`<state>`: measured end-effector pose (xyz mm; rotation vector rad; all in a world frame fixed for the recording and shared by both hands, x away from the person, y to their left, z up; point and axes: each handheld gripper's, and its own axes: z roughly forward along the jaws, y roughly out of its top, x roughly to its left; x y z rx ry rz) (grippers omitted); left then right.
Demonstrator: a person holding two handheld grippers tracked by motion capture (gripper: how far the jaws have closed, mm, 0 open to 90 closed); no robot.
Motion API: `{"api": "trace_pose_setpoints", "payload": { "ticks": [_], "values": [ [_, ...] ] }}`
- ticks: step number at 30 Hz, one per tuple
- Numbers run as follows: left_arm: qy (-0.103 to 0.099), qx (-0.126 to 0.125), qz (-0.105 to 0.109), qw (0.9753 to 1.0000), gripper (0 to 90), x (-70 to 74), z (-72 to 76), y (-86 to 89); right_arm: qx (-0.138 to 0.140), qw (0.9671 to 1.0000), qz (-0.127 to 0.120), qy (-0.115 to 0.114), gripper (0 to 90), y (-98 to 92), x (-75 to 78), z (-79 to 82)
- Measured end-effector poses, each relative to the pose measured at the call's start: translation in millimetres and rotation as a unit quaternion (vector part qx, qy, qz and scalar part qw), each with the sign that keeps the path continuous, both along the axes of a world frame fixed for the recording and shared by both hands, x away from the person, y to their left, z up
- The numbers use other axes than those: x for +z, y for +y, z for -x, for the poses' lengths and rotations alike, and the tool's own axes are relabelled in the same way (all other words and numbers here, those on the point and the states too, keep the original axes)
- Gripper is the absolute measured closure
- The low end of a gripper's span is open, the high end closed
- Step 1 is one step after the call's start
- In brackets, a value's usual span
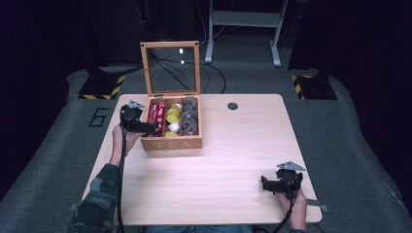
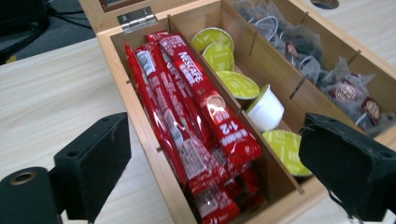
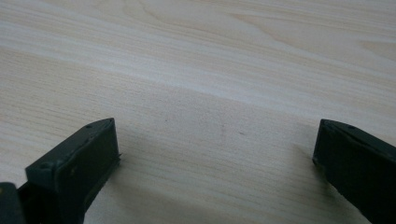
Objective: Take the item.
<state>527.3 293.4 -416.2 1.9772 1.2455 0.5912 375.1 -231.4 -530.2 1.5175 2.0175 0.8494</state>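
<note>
A wooden tea box (image 1: 171,143) marked TEA stands open at the table's left, its glass lid (image 1: 170,68) upright. Its left compartment holds red Nescafe sachets (image 2: 201,116), the middle one green-lidded capsules (image 2: 239,84) and a white capsule (image 2: 266,109), the right one dark tea bags (image 2: 345,91). My left gripper (image 1: 148,127) hovers open at the box's left front corner, with the sachets between its jaws in the left gripper view (image 2: 215,172). My right gripper (image 1: 266,183) rests open low over bare wood near the front right (image 3: 215,158).
A round cable hole (image 1: 232,106) sits in the light wooden table (image 1: 233,145) behind the box. Cables lie on the floor beyond. Two yellow-black striped bases (image 1: 101,87) stand on the floor to either side, with a grey frame (image 1: 243,19) at the back.
</note>
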Motion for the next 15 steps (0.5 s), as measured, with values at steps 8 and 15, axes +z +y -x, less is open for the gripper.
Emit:
{"api": "trace_pose_setpoints", "payload": {
  "ticks": [8, 15],
  "values": [
    [0.003, 0.014, -0.015, 0.9998, 19.6, -6.1, -18.4, -8.5, 0.0, 1.0, 0.0, 0.0, 0.0, 0.0, 0.0, 0.0],
    [0.005, 0.014, -0.042, 0.999, 33.0, -13.4, -26.7, -18.0, 0.0, 1.0, 0.0, 0.0, 0.0, 0.0, 0.0, 0.0]
  ]
}}
